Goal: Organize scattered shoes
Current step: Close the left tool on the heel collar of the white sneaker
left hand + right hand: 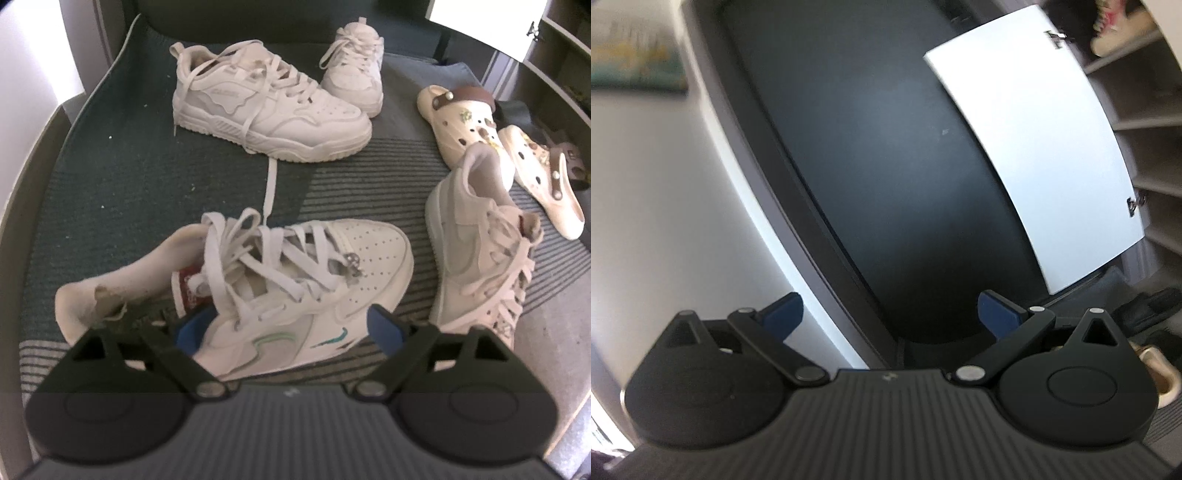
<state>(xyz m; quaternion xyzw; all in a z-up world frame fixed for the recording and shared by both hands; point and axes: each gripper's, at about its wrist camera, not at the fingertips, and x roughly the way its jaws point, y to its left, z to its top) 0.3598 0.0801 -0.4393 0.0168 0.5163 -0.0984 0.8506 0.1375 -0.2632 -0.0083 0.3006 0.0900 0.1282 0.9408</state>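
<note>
Six shoes: all lie scattered on a striped floor mat, none lined up in a pair.
Nearest shoe: a white high-top sneaker with teal side marks lies tipped on its side near the mat's front edge, toe toward the right, laces loose.
Left hand-held gripper: spread wide, its blue fingertips sit either side of the high-top's midsection; the left pad is at the shoe's collar, the right pad beside its side panel. Whether the pads touch the shoe cannot be told; it is not clamped.
Long lace: one strand runs up the mat from the high-top toward the far sneakers.
Beige sneaker: near the mat's right edge, heel pointing away, toe toward the camera, just right of the high-top.
Chunky white sneaker: toward the mat's far edge, upright, toe to the right.
Second white sneaker: just behind it at the far edge, toe facing the camera, touching or nearly touching the first.
Cream clogs: two with brown straps and charms at the far right corner, one partly behind the beige sneaker's heel.
Right hand-held gripper: spread wide, holding nothing, aimed up at a dark door.
Shoe cabinet: open shelves at the right, with its white door swung open.
</note>
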